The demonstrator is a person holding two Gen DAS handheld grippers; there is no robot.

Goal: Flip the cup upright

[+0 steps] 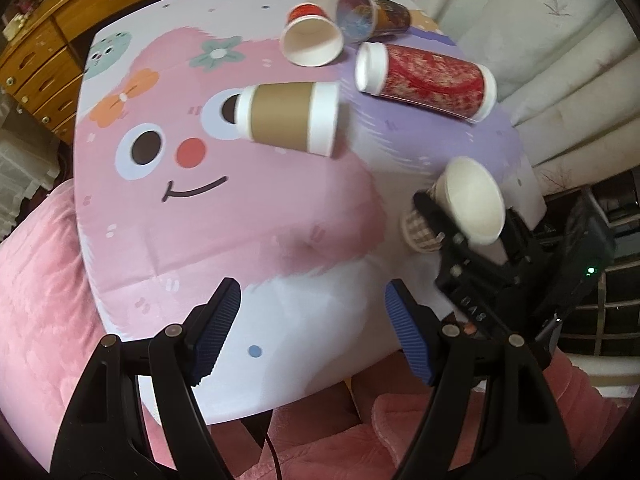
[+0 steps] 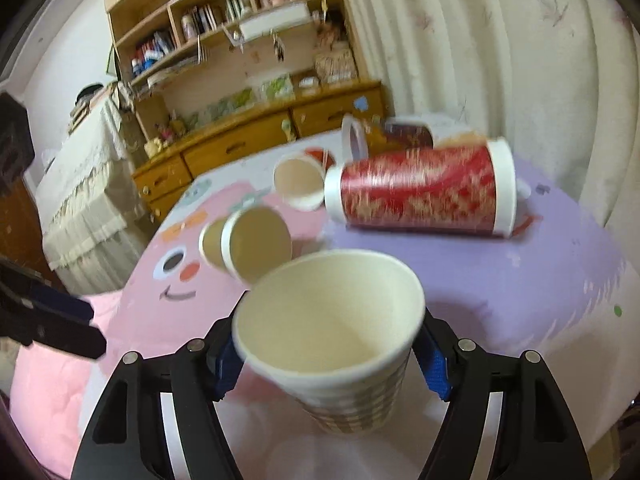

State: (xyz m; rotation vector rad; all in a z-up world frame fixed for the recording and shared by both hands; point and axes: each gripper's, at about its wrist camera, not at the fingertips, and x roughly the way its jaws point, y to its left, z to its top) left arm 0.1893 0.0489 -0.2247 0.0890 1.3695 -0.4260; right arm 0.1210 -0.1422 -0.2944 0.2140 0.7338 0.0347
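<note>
No brand or readable writing shows on any cup; the only marks are blurred pale characters on the body of the right tongs (image 1: 472, 236), too smeared to read.

The checked paper cup (image 2: 332, 344) is a tapered cone of thin card, beige-and-white gingham outside, plain cream inside, with a rolled rim. The right tongs (image 2: 328, 360) pinch it by its side wall, one ribbed blue pad (image 2: 434, 364) on each flank. In the left wrist view the cup (image 1: 468, 204) sits at about 3 o'clock, tilted with its mouth facing the camera, over the near right part of the tabletop (image 1: 280, 240). In the right wrist view its mouth opens upward and toward the lens.

The left tongs (image 1: 312, 328) are spread wide with nothing between their ribbed blue pads (image 1: 216, 332), hanging above the near edge of the tabletop at 6 o'clock, well apart from the checked cup.

The tabletop wears a smooth cloth printed with a pink smiling face, flowers and a lilac patch. Lying on their sides on it: a brown-sleeved paper cup (image 1: 290, 118) at centre, a red-patterned cup (image 1: 426, 80) at 1 o'clock, a small red cup (image 1: 312, 38) and a dark patterned cup (image 1: 370, 12) at 12 o'clock.
</note>
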